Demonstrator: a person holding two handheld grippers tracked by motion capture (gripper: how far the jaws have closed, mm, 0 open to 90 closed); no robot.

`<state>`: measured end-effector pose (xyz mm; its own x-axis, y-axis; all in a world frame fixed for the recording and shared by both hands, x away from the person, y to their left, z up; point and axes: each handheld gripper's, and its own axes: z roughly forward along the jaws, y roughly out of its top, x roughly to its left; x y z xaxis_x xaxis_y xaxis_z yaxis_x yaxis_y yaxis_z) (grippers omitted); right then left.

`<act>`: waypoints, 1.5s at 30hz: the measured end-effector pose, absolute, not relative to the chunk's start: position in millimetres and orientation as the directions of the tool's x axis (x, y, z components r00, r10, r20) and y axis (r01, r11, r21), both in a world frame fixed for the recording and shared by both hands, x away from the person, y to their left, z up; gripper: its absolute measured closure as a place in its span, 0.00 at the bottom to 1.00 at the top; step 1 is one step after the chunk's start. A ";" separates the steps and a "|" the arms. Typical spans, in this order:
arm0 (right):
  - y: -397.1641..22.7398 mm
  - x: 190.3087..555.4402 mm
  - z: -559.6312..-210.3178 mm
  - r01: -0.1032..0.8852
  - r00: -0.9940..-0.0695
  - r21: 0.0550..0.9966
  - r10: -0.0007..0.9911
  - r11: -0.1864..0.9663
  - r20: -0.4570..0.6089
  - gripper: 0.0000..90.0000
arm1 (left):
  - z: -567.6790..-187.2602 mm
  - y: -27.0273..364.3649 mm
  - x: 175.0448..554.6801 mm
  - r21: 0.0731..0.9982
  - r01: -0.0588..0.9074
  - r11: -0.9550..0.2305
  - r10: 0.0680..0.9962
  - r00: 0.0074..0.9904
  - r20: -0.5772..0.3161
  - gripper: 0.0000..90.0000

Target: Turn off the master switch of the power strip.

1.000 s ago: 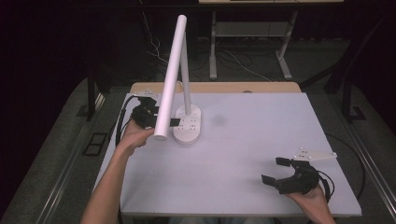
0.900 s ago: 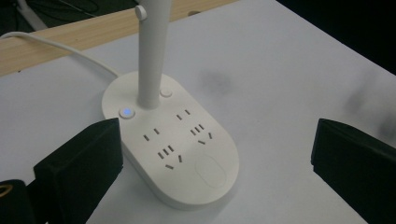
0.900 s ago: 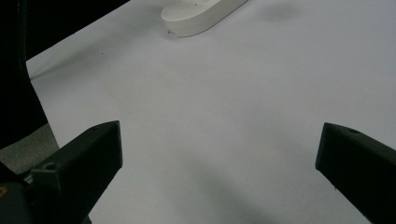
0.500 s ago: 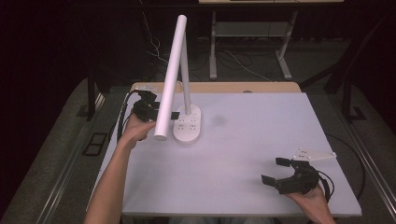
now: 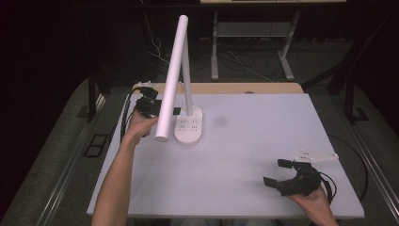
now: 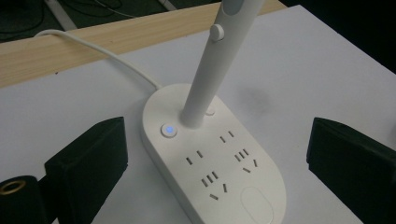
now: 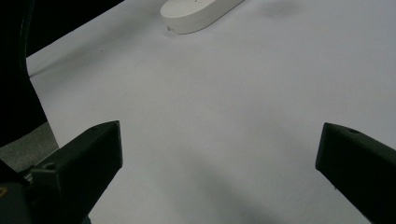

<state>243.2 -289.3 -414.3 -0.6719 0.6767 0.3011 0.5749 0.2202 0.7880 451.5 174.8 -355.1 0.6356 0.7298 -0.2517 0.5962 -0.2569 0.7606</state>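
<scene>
Since half a second ago the left gripper (image 5: 147, 101) has edged slightly closer to the lamp base (image 5: 189, 127); the right gripper (image 5: 288, 177) has stayed where it was.

The lamp base, a white oval with socket slots and a lit blue button (image 6: 168, 130), sits on the white table (image 5: 244, 141) toward its far left part, near the wooden strip (image 5: 235, 88) along the far edge. A white stem (image 6: 210, 79) rises from it, and a white cord (image 6: 93, 49) runs from the base toward the wood. The long lamp head (image 5: 170, 80) slants out over the base's left side.

The left gripper hovers just left of the base, jaws spread wide, empty. The right gripper sits well apart from the base, near the table's front right corner, jaws likewise spread, holding nothing.

Between the base and the right gripper the tabletop lies bare.
</scene>
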 end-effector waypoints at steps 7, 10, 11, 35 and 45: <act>-289.7 242.9 -414.0 0.575 -0.672 0.788 0.676 0.220 0.302 0.00 | -361.0 170.5 457.2 0.753 0.612 -0.242 0.745 0.614 -0.260 0.07; -289.9 243.2 -414.2 0.573 -0.674 0.789 0.675 0.222 0.299 0.00 | -363.9 169.9 459.0 0.749 0.624 -0.222 0.758 0.594 -0.271 0.09; -289.8 243.2 -414.2 0.573 -0.674 0.789 0.675 0.221 0.300 0.00 | -364.8 170.2 459.8 0.749 0.626 -0.217 0.759 0.591 -0.273 0.09; -290.3 243.7 -414.4 0.572 -0.675 0.789 0.675 0.222 0.299 0.00 | -384.5 172.8 476.3 0.757 0.649 -0.077 0.759 0.531 -0.378 0.39; -289.4 243.6 -415.0 0.579 -0.671 0.784 0.677 0.224 0.302 0.00 | -392.3 172.0 480.0 0.740 0.671 -0.056 0.765 0.505 -0.400 0.63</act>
